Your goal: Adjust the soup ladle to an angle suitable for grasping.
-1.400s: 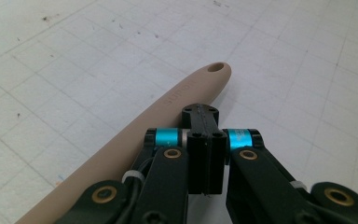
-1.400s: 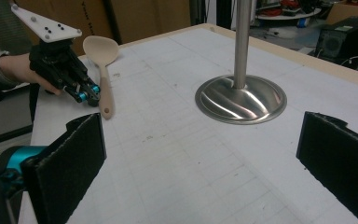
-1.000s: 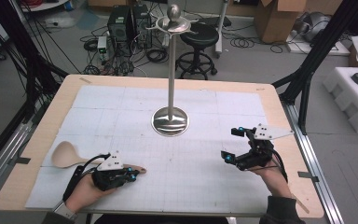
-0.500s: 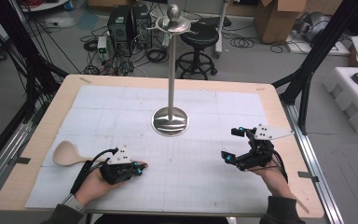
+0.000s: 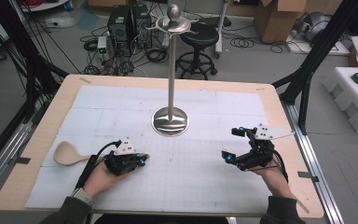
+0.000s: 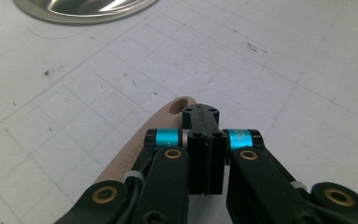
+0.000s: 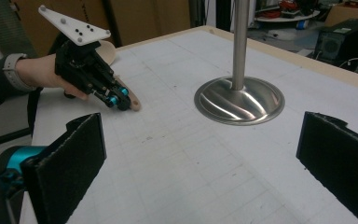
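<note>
The left gripper (image 5: 140,158) has carried the wooden spoon (image 5: 67,152) across the table towards the metal stand (image 5: 170,120). The spoon's bowl, which lay close to the table's left edge a second ago, now sits further in, trailing behind the jaws. The handle's end pokes out just past the clamped jaw tips. The hand (image 5: 100,176) and forearm behind the jaws have come along with it.

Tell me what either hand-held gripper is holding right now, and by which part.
The left hand-held gripper is shut on the wooden spoon, gripping near the handle's holed end. The right hand-held gripper is open and holds nothing.
</note>
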The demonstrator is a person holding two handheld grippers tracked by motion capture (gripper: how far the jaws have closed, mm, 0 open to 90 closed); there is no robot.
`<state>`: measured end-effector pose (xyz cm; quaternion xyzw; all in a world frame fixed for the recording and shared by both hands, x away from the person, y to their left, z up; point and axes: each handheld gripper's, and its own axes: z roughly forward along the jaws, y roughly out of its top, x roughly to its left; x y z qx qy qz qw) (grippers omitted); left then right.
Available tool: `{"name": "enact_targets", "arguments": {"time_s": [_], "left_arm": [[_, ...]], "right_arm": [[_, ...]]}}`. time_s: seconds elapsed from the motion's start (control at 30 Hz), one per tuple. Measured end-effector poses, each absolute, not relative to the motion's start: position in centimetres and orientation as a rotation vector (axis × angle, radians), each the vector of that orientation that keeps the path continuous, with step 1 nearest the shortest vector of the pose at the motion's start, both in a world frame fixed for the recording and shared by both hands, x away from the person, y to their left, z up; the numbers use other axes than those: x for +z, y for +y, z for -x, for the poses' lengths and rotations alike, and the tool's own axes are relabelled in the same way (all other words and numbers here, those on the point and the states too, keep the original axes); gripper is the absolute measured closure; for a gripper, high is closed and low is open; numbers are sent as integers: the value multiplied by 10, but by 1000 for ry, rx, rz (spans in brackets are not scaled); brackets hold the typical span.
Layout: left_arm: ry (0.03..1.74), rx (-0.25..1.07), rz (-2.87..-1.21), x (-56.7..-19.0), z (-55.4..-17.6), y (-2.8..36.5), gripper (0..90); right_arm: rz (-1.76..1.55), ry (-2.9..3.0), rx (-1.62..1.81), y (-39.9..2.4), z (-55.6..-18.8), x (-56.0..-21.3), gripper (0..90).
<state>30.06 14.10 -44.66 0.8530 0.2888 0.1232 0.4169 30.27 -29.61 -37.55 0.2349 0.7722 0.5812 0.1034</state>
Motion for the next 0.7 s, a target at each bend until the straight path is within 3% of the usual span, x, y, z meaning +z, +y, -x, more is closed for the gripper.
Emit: {"name": "enact_targets", "arguments": {"time_s": [0.7], "left_arm": [[798,339,-2104,-447,-332,139,900]], "right_arm": [[-688,2277,1718,-297,-304,-376,4]]}}
